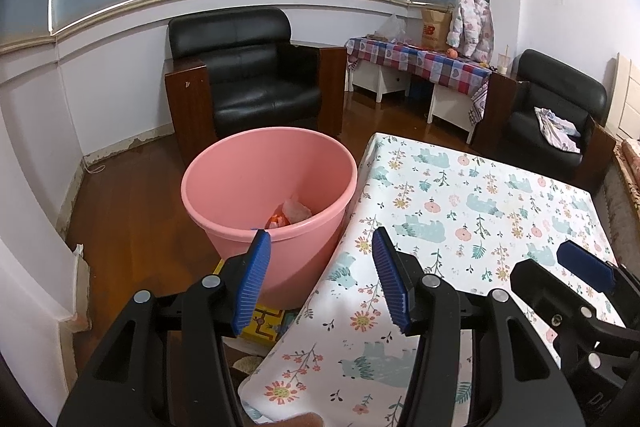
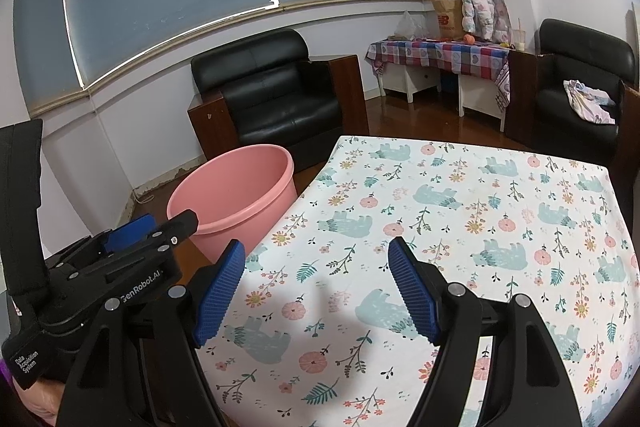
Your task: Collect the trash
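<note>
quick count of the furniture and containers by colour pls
black armchairs: 2
pink tub: 1
floral-cloth table: 1
plaid-cloth table: 1
total: 5

Both tools are built alike. The left gripper has two matte black plastic arms with triangular cut-outs near the base, each carrying a round silver screw head at its joints. Its fingers end in blue pads with fine ribbing across the inner faces. The right gripper has the same black arms, silver screws and blue pads, whose faces show a fine grid texture. Seen from the right wrist, the left tool's black body bears white lettering "GenRobot.AI" on its side and a label reading "Data Acquisition System" near the handle. A broad black strap-like part rises beside it.
</note>
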`<state>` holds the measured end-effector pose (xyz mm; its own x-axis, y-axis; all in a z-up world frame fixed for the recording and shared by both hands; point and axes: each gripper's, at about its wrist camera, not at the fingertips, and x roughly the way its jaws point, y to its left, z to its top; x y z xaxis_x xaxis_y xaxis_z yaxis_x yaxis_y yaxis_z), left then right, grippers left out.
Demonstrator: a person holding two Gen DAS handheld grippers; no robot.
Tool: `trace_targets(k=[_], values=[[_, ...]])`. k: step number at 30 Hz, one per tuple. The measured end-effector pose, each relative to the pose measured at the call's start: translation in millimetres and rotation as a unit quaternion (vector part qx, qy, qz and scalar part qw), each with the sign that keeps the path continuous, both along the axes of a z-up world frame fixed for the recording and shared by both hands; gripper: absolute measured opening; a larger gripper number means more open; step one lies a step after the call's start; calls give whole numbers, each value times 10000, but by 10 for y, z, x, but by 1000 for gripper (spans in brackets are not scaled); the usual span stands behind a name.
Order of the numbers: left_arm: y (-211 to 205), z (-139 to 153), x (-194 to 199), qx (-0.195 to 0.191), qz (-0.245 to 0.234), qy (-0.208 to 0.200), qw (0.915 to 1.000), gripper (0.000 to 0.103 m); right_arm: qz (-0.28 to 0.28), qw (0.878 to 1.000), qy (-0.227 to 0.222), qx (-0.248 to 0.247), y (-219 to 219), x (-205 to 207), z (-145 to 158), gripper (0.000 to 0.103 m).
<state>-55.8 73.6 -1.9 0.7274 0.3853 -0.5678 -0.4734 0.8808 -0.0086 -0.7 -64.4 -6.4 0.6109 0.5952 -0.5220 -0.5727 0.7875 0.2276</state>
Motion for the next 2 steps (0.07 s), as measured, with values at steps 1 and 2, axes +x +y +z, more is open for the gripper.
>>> trace_targets(k=[1, 2], values=[[-9, -2, 7, 8, -18, 3, 10000, 53, -11, 10000, 7, -5, -10, 15, -10, 73], [-18, -2, 18, 22, -41, 10, 10000, 53, -16, 10000, 17, -6, -14, 27, -16, 73]])
